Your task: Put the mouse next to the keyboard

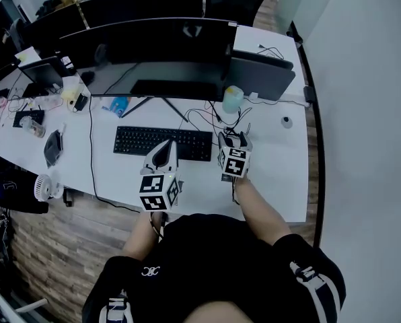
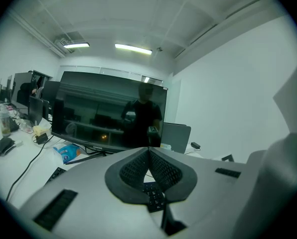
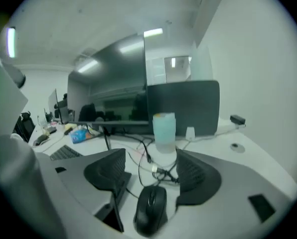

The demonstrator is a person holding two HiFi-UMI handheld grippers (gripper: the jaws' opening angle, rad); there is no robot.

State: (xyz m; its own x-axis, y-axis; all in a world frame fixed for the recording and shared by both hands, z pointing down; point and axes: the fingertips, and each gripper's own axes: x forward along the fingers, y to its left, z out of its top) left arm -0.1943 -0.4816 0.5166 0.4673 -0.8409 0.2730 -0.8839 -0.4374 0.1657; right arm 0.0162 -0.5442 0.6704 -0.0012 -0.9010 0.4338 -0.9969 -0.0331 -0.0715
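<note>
Right gripper (image 3: 152,176), jaws apart astride the mouse (image 3: 151,210) just right of the keyboard (image 1: 162,142), best lifted straight clear without nudging it; left gripper (image 2: 148,171) jaws together, empty.

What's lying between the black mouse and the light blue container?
A tangle of cables lies between the mouse and the light blue container. The right gripper view shows this most clearly.
</note>
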